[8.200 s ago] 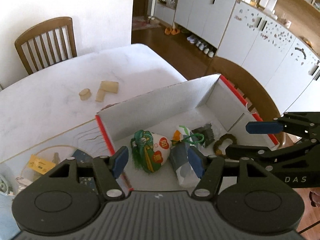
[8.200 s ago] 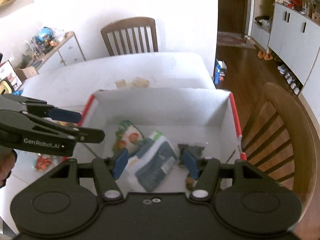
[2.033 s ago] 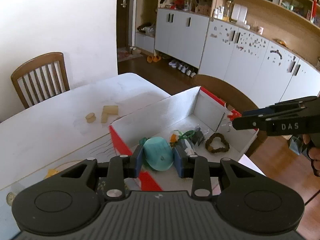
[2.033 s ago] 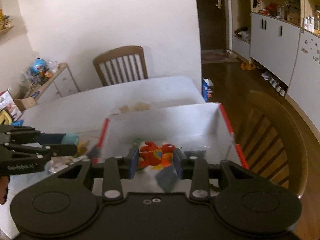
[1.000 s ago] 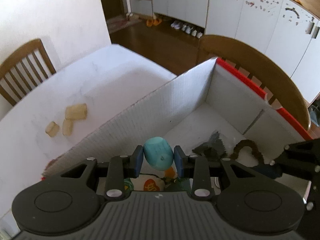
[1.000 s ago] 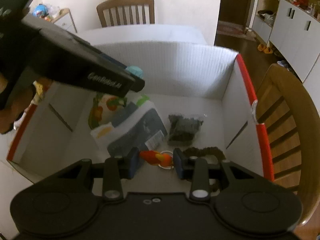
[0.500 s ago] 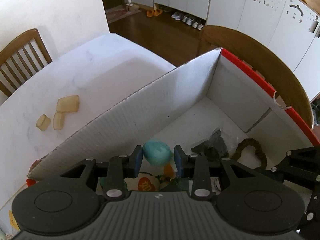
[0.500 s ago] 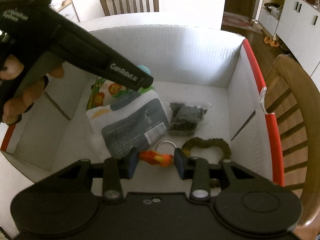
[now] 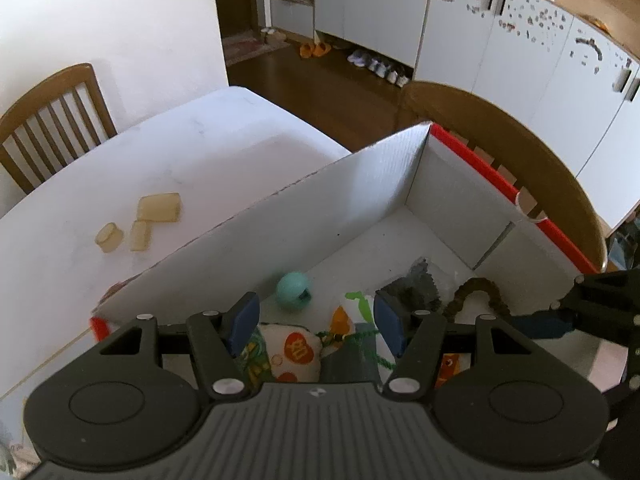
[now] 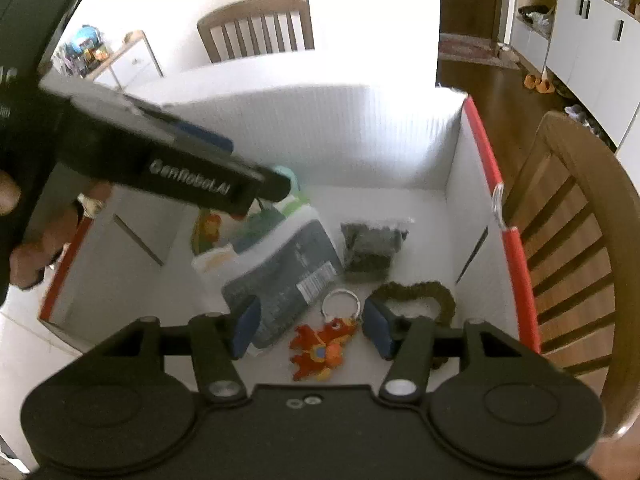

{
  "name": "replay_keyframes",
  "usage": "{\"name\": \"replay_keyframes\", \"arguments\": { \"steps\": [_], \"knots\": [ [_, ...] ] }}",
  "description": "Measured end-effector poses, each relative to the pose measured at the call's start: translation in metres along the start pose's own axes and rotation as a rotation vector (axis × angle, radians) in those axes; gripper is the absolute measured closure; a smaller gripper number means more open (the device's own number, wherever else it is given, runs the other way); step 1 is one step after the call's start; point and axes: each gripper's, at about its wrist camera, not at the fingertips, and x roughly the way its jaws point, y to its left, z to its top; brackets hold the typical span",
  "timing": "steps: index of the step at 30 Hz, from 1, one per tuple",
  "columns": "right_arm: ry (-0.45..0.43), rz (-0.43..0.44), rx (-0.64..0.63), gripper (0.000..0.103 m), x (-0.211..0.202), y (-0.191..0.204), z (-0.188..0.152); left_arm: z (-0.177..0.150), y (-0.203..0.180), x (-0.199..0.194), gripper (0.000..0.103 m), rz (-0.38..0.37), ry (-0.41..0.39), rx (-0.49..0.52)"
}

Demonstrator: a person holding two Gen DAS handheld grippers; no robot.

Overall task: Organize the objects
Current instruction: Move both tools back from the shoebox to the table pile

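Reading "GenRobot.AI", left gripper [image 10: 256, 196] hangs over box [image 10: 400, 140], jaws opening

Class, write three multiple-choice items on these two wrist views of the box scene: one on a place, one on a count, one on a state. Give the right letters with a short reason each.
1. Where does the teal ball lie?
A. on the box floor by its long wall
B. on the table outside the box
C. on a chair seat

2. How many pale yellow blocks lie on the table?
A. one
B. three
C. five

3. How is the red and orange keychain toy?
A. pinched in the right claw
B. hanging from the box rim
C. lying free on the box floor

Answers:
1 A: the ball rests inside at the foot of the white wall.
2 B: one large, one small and one round block show in the left wrist view.
3 C: the right claw is opening, with both pads clear of the toy.
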Motion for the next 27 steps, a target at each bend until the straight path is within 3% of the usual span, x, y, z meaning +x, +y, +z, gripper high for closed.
{"name": "replay_keyframes", "arguments": {
  "steps": [18, 20, 27],
  "knots": [
    [-0.133, 0.018, 0.022, 0.024, -0.053, 0.029, 0.012, -0.042, 0.018, -0.096, 0.04, -0.01, -0.151, -0.041],
    [-0.145, 0.013, 0.035, 0.023, -0.057, 0.034, 0.011, -0.048, 0.024, -0.105, 0.034, -0.017, -0.163, -0.046],
    [-0.182, 0.006, 0.066, 0.018, -0.067, 0.063, 0.008, -0.074, 0.048, -0.129, 0.033, -0.022, -0.189, -0.052]
  ]
}}
